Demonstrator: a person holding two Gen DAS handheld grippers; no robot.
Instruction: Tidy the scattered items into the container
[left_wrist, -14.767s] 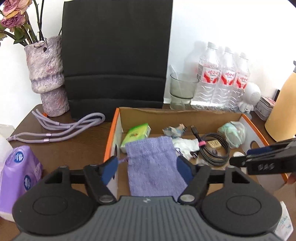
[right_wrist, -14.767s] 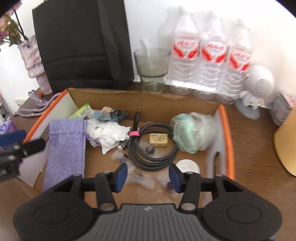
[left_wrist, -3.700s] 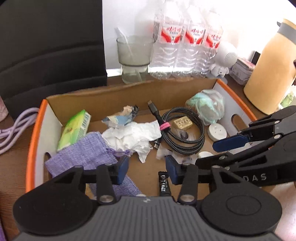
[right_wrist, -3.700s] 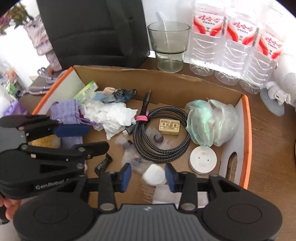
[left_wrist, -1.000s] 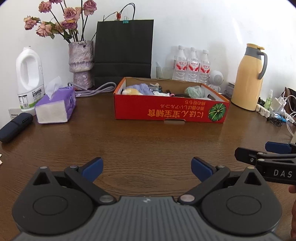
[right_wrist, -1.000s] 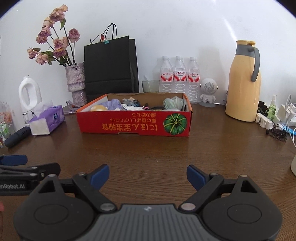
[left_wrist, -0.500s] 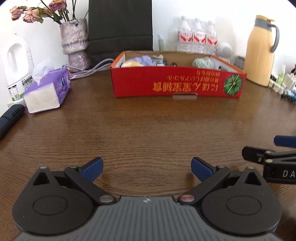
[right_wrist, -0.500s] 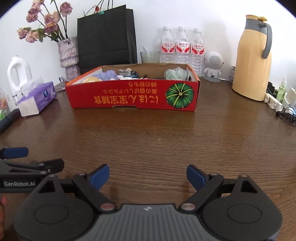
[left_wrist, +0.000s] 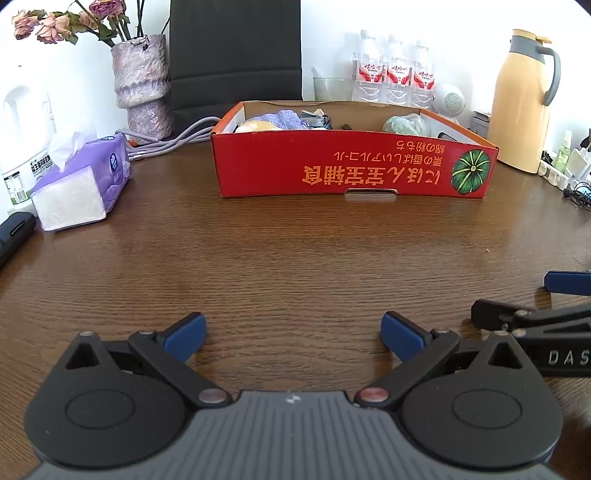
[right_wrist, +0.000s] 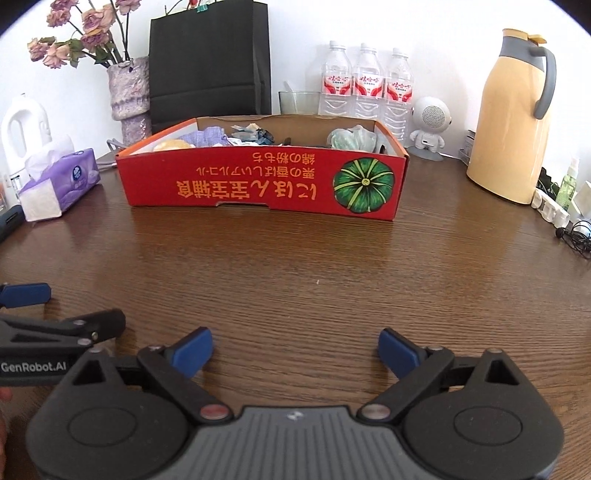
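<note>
The red cardboard box (left_wrist: 354, 168) with a pumpkin print stands at the far middle of the brown table; it also shows in the right wrist view (right_wrist: 258, 182). Inside lie a purple cloth pouch (left_wrist: 284, 120), crumpled paper, a cable and a pale green bag (left_wrist: 404, 124). My left gripper (left_wrist: 293, 334) is open and empty, low over the table well in front of the box. My right gripper (right_wrist: 295, 350) is open and empty, beside it on the right. Each gripper shows at the edge of the other's view.
A purple tissue pack (left_wrist: 79, 184) and a white jug (left_wrist: 22, 129) stand at the left. A vase (left_wrist: 142, 85), black bag (left_wrist: 236, 51), glass, water bottles (left_wrist: 395, 74), small white speaker (right_wrist: 430, 123) and yellow thermos (left_wrist: 522, 99) line the back. Earphones and small items lie at the right.
Both grippers have drawn far back from over the box, opened wide, and in the last second dropped lower toward the table.
</note>
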